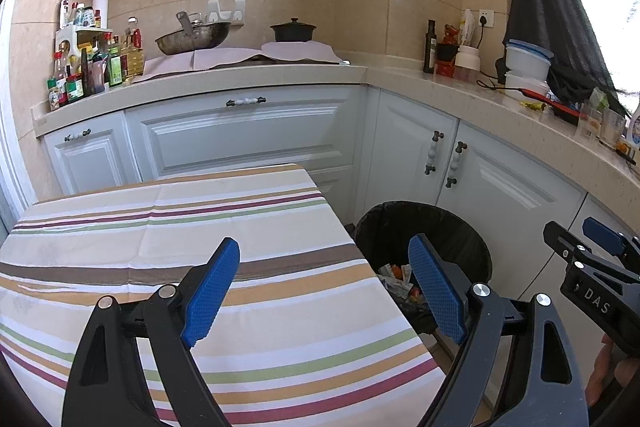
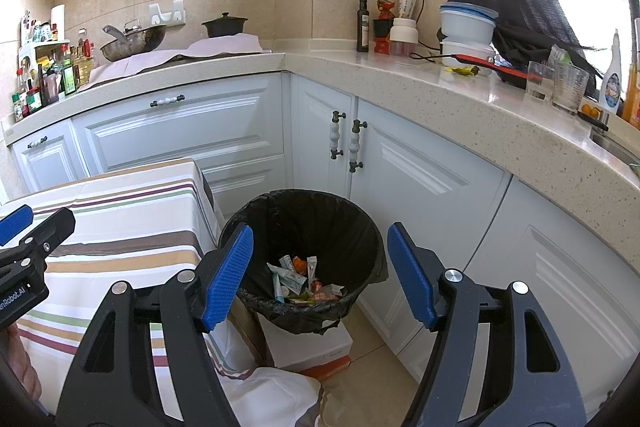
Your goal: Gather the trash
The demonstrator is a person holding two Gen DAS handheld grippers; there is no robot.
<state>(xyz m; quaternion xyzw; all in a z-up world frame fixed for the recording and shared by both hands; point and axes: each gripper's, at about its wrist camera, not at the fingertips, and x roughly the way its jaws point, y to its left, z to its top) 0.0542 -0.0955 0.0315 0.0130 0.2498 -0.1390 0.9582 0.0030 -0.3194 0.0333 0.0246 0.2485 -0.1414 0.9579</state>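
Observation:
A round bin with a black liner (image 2: 340, 223) stands on the floor beside the table, with several wrappers and tubes (image 2: 304, 279) lying in its bottom. My right gripper (image 2: 320, 275) hangs open above the bin's near rim, nothing between its blue pads (image 2: 230, 277). My left gripper (image 1: 326, 287) is open over the right edge of the striped tablecloth (image 1: 160, 227), empty too. The bin (image 1: 448, 227) shows past its right pad in the left wrist view, trash (image 1: 396, 277) visible inside. Each gripper appears at the edge of the other's view.
White cabinets (image 2: 420, 163) wrap the corner behind the bin. The stone counter (image 2: 460, 107) carries glasses (image 2: 568, 87), stacked tubs, an oil bottle and a red-handled tool. A wok (image 1: 192, 39) and black pot sit at the back. A white box (image 2: 312, 347) lies under the bin.

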